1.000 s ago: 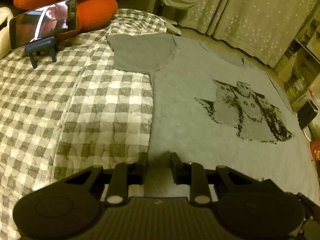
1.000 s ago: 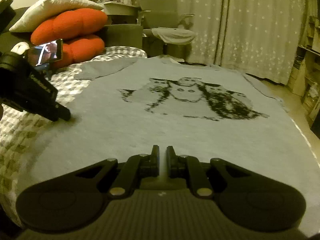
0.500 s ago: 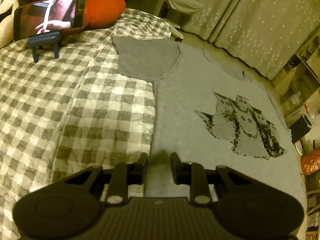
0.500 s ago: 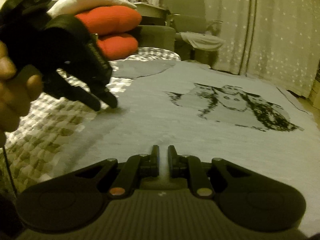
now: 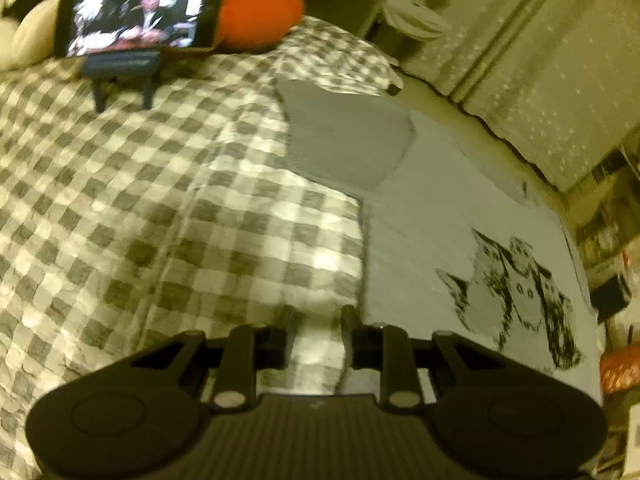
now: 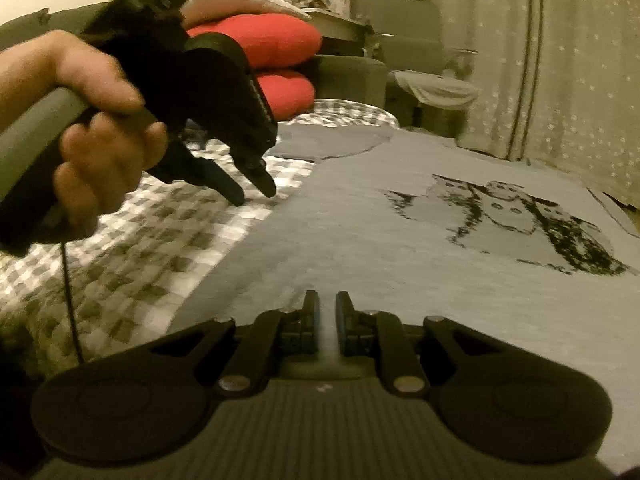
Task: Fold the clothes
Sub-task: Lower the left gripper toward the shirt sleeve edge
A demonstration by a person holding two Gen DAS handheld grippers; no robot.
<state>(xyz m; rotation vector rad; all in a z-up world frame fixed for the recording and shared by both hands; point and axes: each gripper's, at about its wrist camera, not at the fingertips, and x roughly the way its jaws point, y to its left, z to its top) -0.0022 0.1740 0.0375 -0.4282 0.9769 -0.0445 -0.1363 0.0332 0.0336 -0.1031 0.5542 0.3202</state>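
A grey T-shirt (image 5: pixel 432 232) with a dark animal print (image 6: pixel 512 216) lies flat, front up, on the checked bedspread (image 5: pixel 160 208). Its darker left sleeve (image 5: pixel 344 140) spreads onto the checks. My left gripper (image 5: pixel 319 316) hovers open over the bedspread just left of the shirt's side edge, with nothing between its fingers. In the right wrist view a hand holds that left gripper (image 6: pixel 256 194), pointing down at the checks. My right gripper (image 6: pixel 327 304) stands low over the shirt's near part, its fingers a narrow gap apart, and nothing shows between them.
A phone on a dark stand (image 5: pixel 136 20) plays video at the bed's far left. Red cushions (image 6: pixel 256 44) and a white pillow lie behind it. A chair with cloth on it (image 6: pixel 432 84), curtains (image 6: pixel 560 60) and shelves (image 5: pixel 608 232) border the bed.
My left gripper has slid left, off the shirt's edge onto the checked bedspread, and rolled a little. In the right wrist view the hand with it has come closer, and the print has drifted right.
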